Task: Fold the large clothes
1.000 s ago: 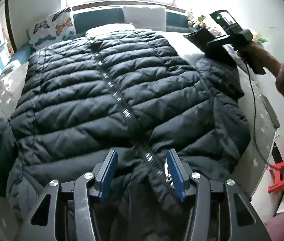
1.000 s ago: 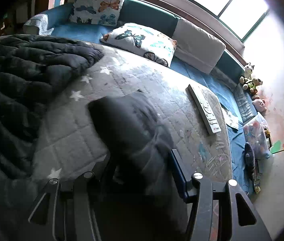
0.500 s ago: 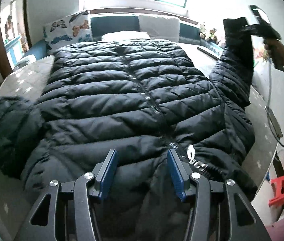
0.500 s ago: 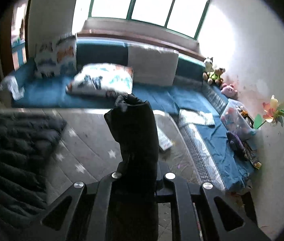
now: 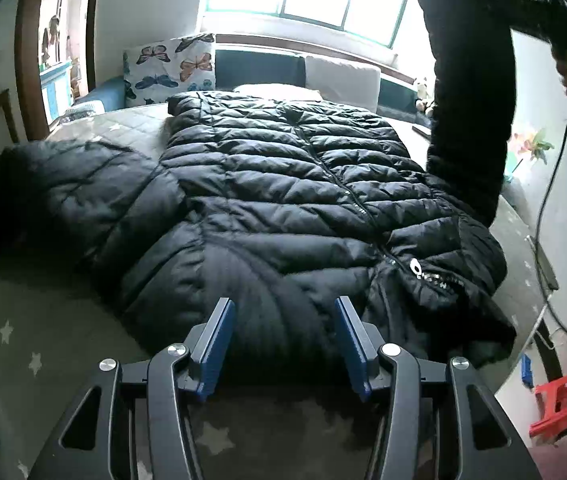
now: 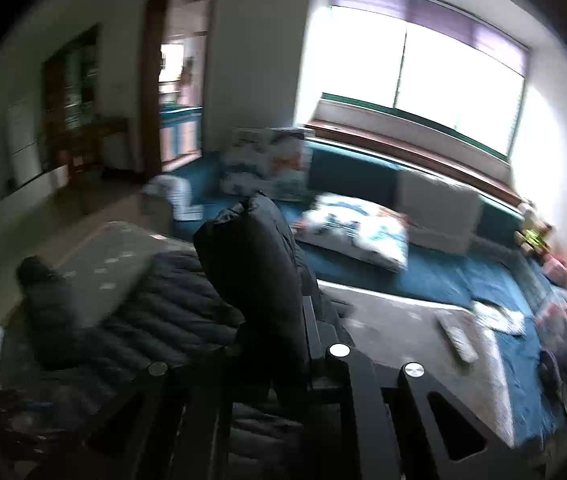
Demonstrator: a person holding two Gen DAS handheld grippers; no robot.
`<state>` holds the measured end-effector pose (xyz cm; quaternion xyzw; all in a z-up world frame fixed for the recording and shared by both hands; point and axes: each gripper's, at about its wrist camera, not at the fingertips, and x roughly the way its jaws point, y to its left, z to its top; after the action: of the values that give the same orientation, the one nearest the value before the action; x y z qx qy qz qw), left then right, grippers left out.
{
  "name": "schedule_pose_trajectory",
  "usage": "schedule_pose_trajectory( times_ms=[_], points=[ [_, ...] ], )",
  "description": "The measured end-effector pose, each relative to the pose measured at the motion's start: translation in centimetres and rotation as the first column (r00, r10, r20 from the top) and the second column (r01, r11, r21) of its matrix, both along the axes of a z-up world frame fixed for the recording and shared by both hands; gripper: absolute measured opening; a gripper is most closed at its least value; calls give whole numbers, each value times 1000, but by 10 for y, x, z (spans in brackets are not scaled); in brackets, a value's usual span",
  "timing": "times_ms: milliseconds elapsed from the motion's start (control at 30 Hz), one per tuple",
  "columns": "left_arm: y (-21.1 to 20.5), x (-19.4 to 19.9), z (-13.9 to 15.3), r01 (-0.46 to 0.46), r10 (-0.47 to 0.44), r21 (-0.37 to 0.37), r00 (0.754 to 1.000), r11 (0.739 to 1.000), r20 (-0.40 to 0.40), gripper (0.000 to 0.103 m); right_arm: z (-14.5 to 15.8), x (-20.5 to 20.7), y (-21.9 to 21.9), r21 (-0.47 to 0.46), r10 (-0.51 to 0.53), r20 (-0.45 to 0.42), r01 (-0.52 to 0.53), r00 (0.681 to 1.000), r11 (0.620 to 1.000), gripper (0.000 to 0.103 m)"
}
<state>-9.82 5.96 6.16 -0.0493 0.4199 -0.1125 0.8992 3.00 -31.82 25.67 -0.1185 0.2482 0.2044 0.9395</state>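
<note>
A large black puffer jacket (image 5: 283,200) lies front up on the bed, its collar end nearest me, and one sleeve (image 5: 63,192) spread out to the left. My left gripper (image 5: 283,344) is open and empty, just above the jacket's near edge. My right gripper (image 6: 283,344) is shut on the other sleeve (image 6: 259,272); it holds the sleeve (image 5: 467,92) stretched up high over the jacket's right side. The jacket body (image 6: 155,312) lies below it.
The bed has a grey star-print cover (image 5: 35,344). Butterfly pillows (image 5: 171,68) and cushions (image 6: 439,208) line the headboard. A remote (image 6: 457,336) lies on the bed at the right. A red stool (image 5: 563,404) stands on the floor beside the bed. A cable (image 5: 547,200) hangs at the right.
My right gripper has lifted the sleeve from the bed to high in the air and swung it toward the jacket. My left gripper has drawn back toward the jacket's near edge.
</note>
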Motion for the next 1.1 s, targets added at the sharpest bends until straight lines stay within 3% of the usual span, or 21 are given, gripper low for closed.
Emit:
schedule_pose_trajectory(
  times_ms=[200,467,600,667,733,900,1100],
  points=[
    [25,-22,0,-25,26,-52,999,998,24,55,-4,-31,106,-26,188,-60,-190,980,982,13],
    [40,-38,-4,-53,55,-97,998,994,24,55,-66,-46,185,-152,309,-317,-370,896,916,23],
    [41,-35,-2,-56,60,-131,998,990,20,55,-69,-60,199,-183,360,-333,-434,872,882,31],
    [38,-31,1,-53,57,-145,998,988,19,55,-63,-63,201,-191,384,-296,-449,874,873,51],
    [33,-29,4,-53,57,-150,998,987,22,55,-56,-70,205,-172,399,-260,-449,879,877,57],
    [26,-30,11,-42,47,-127,998,991,31,55,-36,-73,197,-126,406,-247,-445,880,887,57],
    [26,-20,32,-28,38,-136,997,990,71,55,-54,-42,130,-193,231,-292,-294,928,936,58]
  ],
)
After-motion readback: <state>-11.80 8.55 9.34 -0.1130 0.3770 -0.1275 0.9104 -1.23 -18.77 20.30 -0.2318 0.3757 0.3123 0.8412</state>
